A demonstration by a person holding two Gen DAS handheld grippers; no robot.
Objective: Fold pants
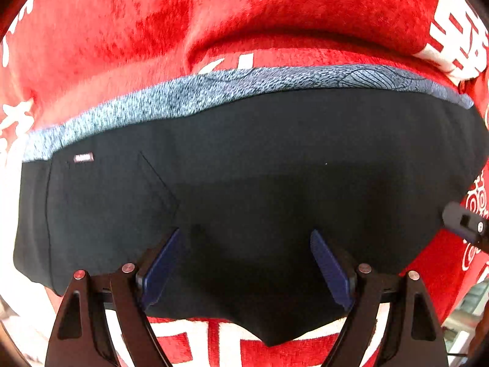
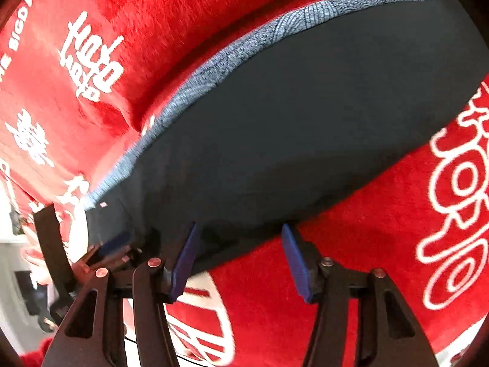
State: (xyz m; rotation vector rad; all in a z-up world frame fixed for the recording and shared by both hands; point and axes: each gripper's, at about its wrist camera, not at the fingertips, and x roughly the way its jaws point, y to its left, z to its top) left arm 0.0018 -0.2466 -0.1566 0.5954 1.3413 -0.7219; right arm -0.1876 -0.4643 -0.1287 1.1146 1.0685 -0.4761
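Observation:
The black pants (image 1: 259, 165) lie folded flat on a red blanket (image 1: 122, 30), with a grey patterned strip (image 1: 214, 87) showing along their far edge. My left gripper (image 1: 246, 238) is open and empty, its blue pads (image 1: 159, 269) spread just above the near part of the pants. In the right wrist view the pants (image 2: 305, 116) stretch from lower left to upper right. My right gripper (image 2: 240, 234) is open and empty at their near edge. The left gripper's fingers (image 2: 119, 241) show at the pants' left end.
The red blanket (image 2: 366, 244) with white lettering covers the whole surface and is bunched into a ridge (image 1: 275, 39) behind the pants. The right gripper's tip (image 1: 464, 223) shows at the right edge of the left wrist view. Room floor shows at the far left (image 2: 18, 269).

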